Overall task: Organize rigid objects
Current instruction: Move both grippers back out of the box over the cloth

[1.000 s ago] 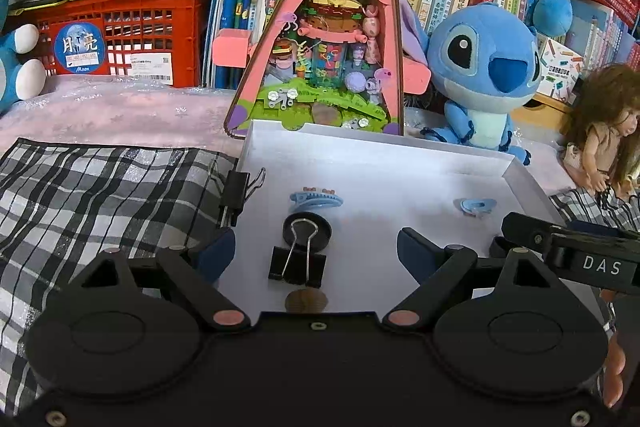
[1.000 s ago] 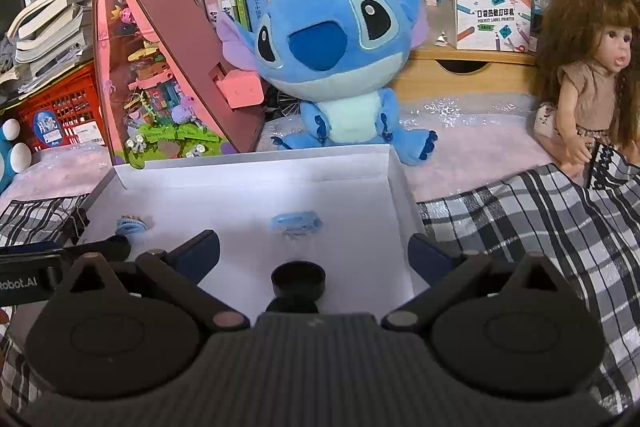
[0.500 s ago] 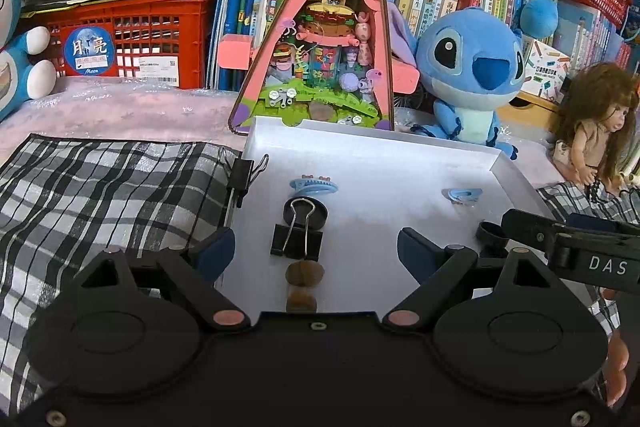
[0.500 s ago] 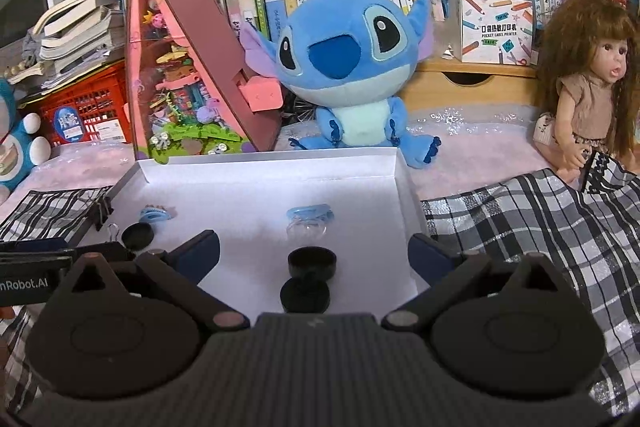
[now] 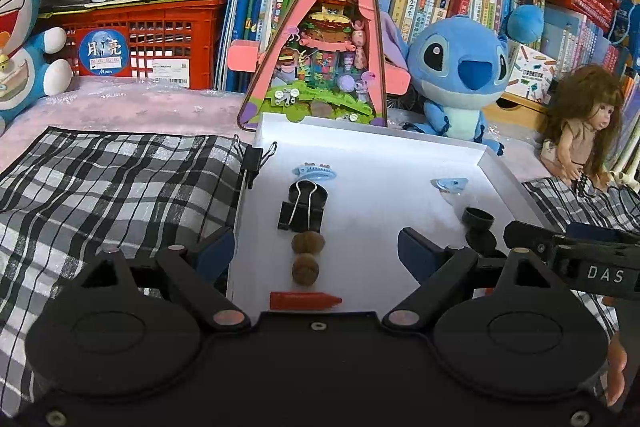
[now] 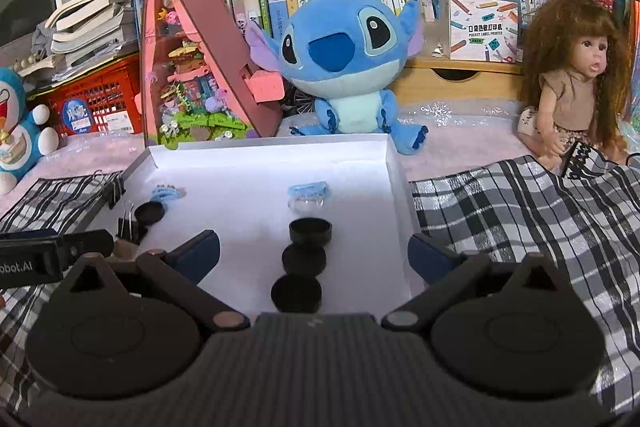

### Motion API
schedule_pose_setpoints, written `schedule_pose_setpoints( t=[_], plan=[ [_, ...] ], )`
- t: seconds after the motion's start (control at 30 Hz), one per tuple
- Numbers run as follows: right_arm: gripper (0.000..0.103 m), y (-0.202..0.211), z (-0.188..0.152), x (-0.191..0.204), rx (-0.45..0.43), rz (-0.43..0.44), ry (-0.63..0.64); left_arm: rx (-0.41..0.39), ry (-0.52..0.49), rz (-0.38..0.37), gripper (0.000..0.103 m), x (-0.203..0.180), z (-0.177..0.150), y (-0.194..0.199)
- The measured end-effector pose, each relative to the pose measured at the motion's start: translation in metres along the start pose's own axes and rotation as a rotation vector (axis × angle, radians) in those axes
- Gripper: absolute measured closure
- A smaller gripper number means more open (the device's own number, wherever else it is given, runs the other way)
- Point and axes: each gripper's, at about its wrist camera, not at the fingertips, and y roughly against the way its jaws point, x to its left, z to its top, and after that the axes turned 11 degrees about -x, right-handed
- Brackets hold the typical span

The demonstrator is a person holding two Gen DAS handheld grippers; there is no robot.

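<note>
Inside the white tray, both hand-held grippers spread apart, empty, bare floor between object columns.

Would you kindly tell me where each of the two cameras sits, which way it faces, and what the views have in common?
Left wrist view: sits on the left tool, looking forward and down over the left part of the shallow white cardboard tray; its own open blue-tipped fingers and the right tool show.
Right wrist view: sits on the right tool, facing the tray's right part; the left tool shows at the left edge.
Shared: the tray, the blue plush toy and the long-haired doll.
</note>
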Motion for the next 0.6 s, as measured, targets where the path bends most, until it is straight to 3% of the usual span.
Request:
schedule_pose_setpoints(
  t=[0.6],
  plan=[
    [0.0, 0.042, -0.023, 0.009, -0.032, 0.03, 0.051, -0.027, -0.042, -0.021, 0.015, -0.007, -0.031, 0.045]
  ],
)
